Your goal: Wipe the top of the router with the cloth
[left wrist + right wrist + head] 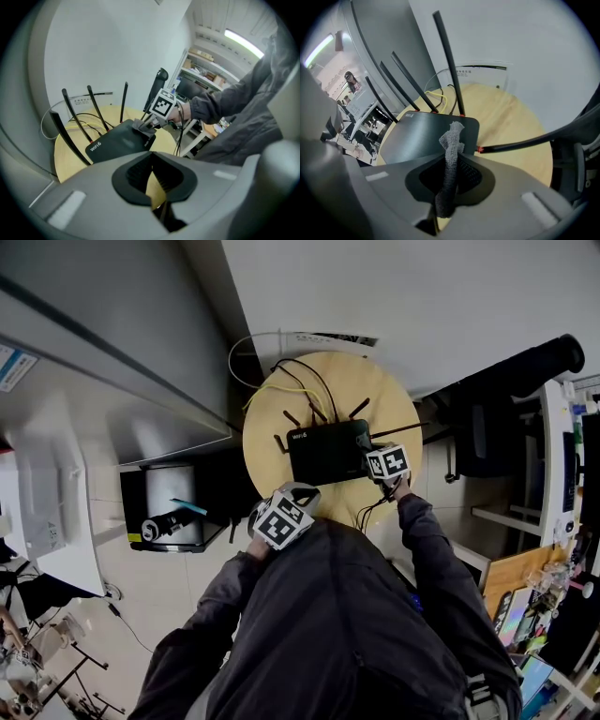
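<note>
Wiping step in hand: right gripper (449, 174) clamps the cloth (453, 137), its end on the router (326, 452) at its right corner. Left gripper (152, 180) closed, empty. Next: draw cloth leftward across the top.

Upright antennas (447, 61) and cables (436, 96) fence the far edge of the router (323, 451); its top lies open.

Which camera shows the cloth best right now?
Right gripper view: the grey textured cloth fills the centre, pinched by the right gripper. Left gripper view shows it small and distant; head view hides it.
</note>
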`<act>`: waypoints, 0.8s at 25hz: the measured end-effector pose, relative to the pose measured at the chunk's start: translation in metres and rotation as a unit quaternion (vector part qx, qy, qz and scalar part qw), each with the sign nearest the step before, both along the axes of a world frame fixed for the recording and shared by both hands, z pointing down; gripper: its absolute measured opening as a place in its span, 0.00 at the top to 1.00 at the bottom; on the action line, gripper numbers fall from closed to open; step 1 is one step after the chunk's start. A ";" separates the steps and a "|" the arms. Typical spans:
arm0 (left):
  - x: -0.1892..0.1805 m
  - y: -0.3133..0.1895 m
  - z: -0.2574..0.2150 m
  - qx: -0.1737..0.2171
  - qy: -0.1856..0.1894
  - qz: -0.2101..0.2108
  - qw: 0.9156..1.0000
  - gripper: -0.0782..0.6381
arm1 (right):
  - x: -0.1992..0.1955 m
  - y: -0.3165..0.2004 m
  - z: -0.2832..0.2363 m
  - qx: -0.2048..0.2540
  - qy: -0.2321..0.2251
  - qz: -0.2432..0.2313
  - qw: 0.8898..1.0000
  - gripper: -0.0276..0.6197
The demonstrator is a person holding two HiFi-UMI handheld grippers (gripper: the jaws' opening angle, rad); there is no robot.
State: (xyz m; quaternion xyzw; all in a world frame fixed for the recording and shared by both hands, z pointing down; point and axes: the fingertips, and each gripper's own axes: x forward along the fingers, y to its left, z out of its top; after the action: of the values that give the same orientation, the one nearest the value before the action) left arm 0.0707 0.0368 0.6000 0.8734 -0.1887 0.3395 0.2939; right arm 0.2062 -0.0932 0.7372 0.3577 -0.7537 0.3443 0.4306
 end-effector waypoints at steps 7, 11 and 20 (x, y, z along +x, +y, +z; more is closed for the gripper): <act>0.003 0.003 -0.001 -0.001 -0.002 0.002 1.000 0.89 | 0.020 -0.001 0.001 0.005 0.006 0.021 1.000 0.91; -0.001 0.006 -0.001 -0.001 -0.003 -0.001 1.000 0.89 | 0.020 -0.001 0.000 0.005 0.027 0.026 0.999 0.91; -0.021 0.015 0.002 0.001 -0.004 -0.003 1.000 0.89 | -0.105 0.040 -0.019 0.014 -0.035 -0.058 0.998 0.91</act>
State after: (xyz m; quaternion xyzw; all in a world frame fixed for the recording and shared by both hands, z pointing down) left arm 0.0495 0.0523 0.6020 0.8718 -0.1932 0.3416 0.2933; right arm 0.1015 -0.0528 0.7186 0.3070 -0.7926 0.3203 0.4182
